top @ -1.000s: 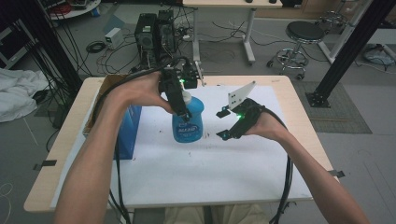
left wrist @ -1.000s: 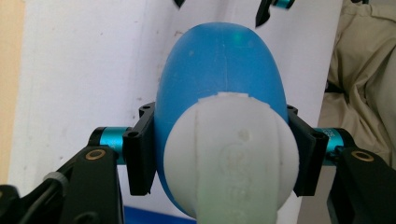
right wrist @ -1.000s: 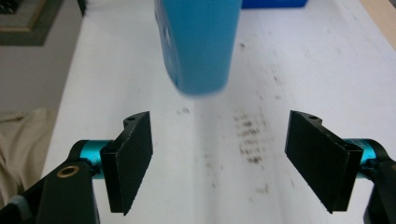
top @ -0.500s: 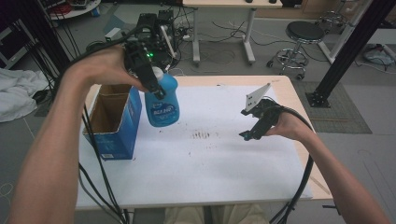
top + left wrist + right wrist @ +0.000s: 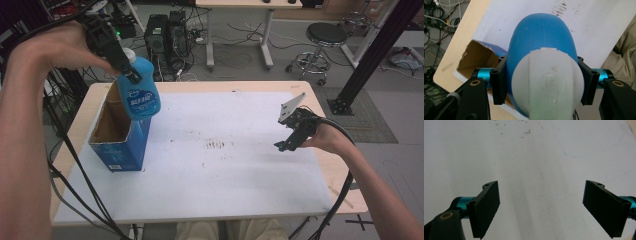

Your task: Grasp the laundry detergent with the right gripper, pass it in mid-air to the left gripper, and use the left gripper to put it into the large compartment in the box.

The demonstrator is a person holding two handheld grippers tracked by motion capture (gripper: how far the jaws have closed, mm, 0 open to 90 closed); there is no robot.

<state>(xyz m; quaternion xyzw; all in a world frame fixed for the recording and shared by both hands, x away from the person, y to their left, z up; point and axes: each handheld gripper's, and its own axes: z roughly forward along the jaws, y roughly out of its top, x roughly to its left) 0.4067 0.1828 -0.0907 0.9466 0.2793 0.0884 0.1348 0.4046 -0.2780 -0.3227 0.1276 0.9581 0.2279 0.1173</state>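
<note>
Bottle [image 5: 141,96] pinched near cap by left gripper [image 5: 131,75], lifted over open box [image 5: 116,140] for dropping in; right gripper [image 5: 289,141] jaws just opened wide, empty, parked aside.

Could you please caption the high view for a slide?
Left tongs hold blue bottle above open cardboard box.

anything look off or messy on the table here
Dark smudges stain the white table cover near its middle. The blue cardboard box has a ragged, torn top edge. Nothing is spilled.
</note>
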